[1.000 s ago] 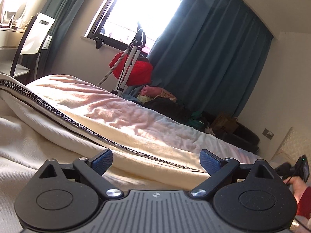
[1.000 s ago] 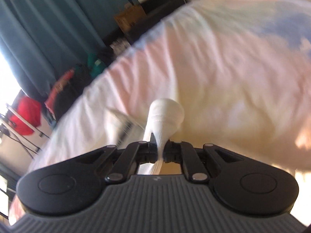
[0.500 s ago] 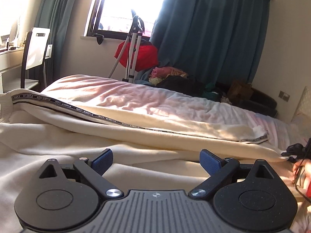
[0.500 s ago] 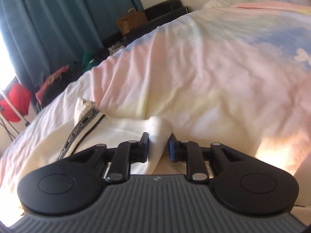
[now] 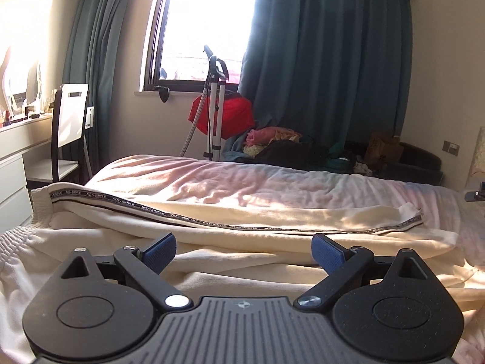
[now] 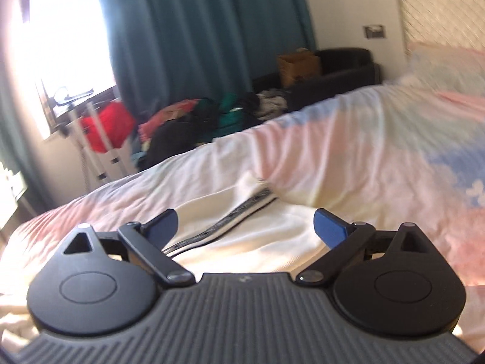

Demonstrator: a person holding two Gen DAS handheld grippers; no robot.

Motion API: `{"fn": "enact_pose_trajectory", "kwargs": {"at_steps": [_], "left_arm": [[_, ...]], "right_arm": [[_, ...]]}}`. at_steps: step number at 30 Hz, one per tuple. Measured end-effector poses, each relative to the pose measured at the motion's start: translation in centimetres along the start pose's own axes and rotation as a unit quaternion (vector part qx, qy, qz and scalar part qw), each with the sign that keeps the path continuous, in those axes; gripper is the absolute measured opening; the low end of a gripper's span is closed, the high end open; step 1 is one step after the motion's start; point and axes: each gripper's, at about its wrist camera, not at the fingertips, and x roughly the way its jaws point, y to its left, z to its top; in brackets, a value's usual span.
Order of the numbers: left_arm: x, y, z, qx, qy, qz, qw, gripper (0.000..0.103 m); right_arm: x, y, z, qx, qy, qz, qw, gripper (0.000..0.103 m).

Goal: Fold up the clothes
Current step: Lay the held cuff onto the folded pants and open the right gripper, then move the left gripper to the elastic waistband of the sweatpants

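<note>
since half a second ago the right gripper (image 6: 244,226) has let go of the cream fabric it was pinching; its blue pads (image 6: 329,223) now stand spread wide with nothing between them, and it hangs just above the cloth; the cream trousers (image 5: 242,224) lie flat along the bed (image 5: 272,182), one leg folded over the other, the black lettered side stripe (image 5: 182,215) running along the upper edge; the leg end, which was lifted a second ago, now rests on the sheet at the far right in the left wrist view; the left gripper (image 5: 244,251) hovers low over the near part of the garment, its jaws spread as wide as before and empty, though its view has levelled; the elastic waistband (image 5: 18,242) sits at the left edge; in the right wrist view the same stripe (image 6: 230,218) shows between the open fingers; beyond the bed stand a window (image 5: 206,24), teal curtains (image 5: 327,60), a white chair (image 5: 71,115) and a heap of clothes (image 5: 282,145) on the floor.
</note>
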Motion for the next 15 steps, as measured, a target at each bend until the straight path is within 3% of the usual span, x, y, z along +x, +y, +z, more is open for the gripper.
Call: {"fn": "enact_pose_trajectory", "kwargs": {"at_steps": [4,11,12,15], "left_arm": [[-1.7,-1.0,-0.9,0.015,0.006,0.007,0.9998,0.097],[-4.0,-1.1,-3.0,0.005,0.023,0.028,0.9993,0.098],[-4.3,-0.8,-3.2,0.0,0.024,0.035,0.9991,0.098],[-4.4,0.8,-3.4,-0.036,0.033,0.105,0.9933,0.098]], "right_arm": [[-4.9,4.5,-1.8,-0.052,0.01,0.045,0.998,0.098],[-7.6,4.5,-3.8,-0.025,-0.004,0.042,0.999,0.098],[-8.0,4.5,-4.1,-0.022,-0.006,0.042,0.999,0.098],[-9.1,4.5,-5.0,-0.01,-0.012,0.04,0.999,0.098]]}}
